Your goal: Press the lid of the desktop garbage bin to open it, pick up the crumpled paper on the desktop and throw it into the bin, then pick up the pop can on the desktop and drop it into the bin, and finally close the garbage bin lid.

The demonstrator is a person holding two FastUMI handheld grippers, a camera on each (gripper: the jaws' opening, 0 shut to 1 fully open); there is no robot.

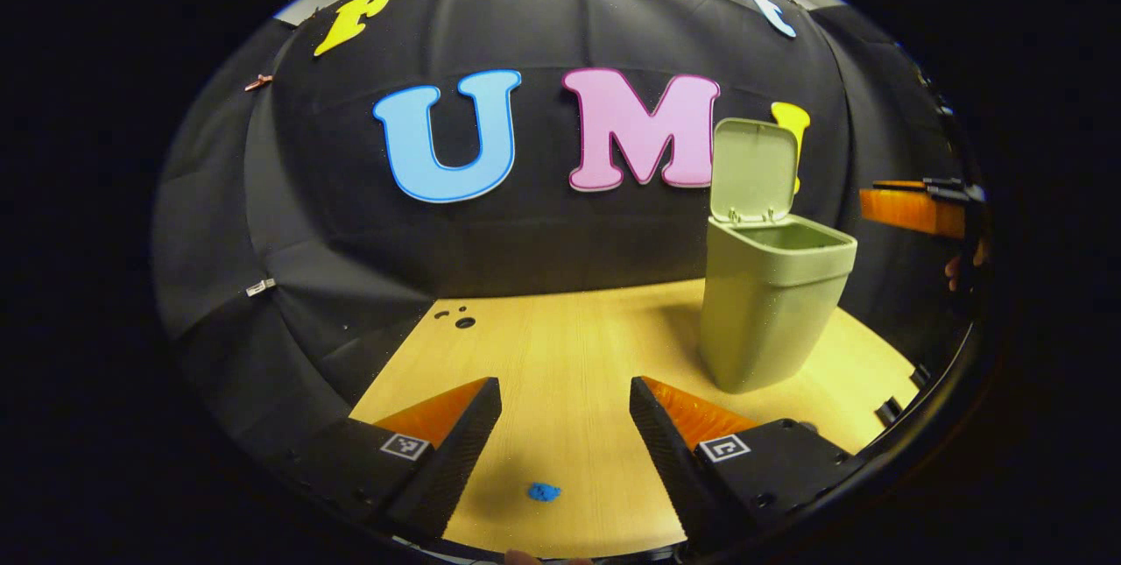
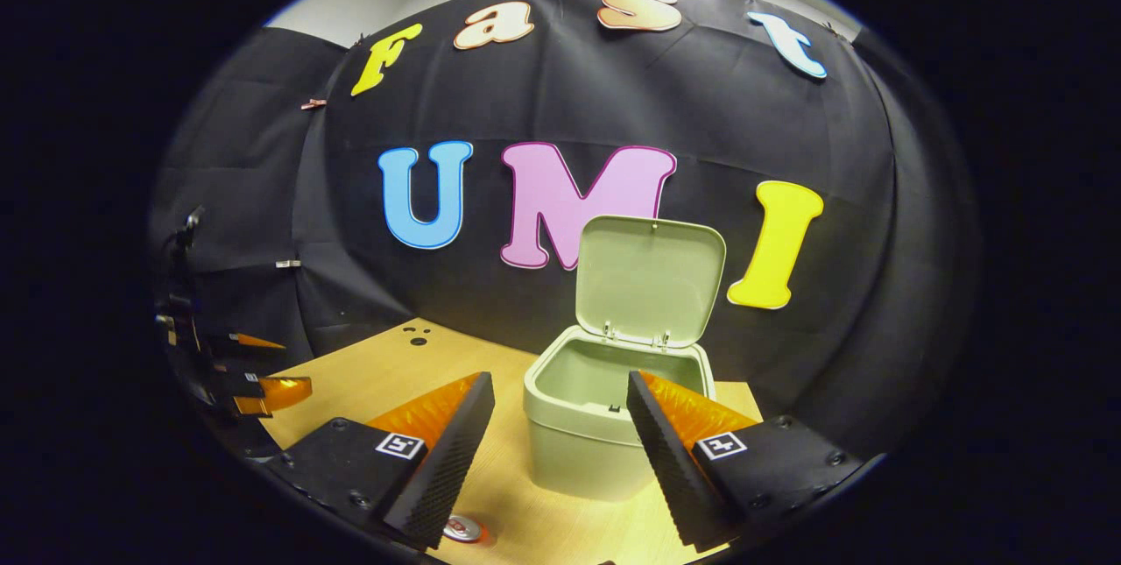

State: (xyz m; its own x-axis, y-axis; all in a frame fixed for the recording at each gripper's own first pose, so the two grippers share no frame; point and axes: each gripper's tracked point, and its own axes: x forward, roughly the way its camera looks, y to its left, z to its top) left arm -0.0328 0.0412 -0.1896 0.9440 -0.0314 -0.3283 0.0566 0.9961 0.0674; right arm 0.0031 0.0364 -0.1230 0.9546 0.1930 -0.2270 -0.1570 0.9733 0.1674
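Grippers hover low over the pale wood-grain desktop [image 1: 560, 346], both spread wide and holding nothing. The left gripper [image 1: 565, 447] has a small blue scrap [image 1: 544, 491] between its ribbed fingers. The right gripper [image 2: 560, 447] faces the matte green plastic bin [image 2: 604, 425] at twelve o'clock, lid [image 2: 650, 280] upright; a can's top [image 2: 462, 529] sits at six o'clock.

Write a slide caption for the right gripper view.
Open right gripper hovers before the green bin, lid raised.
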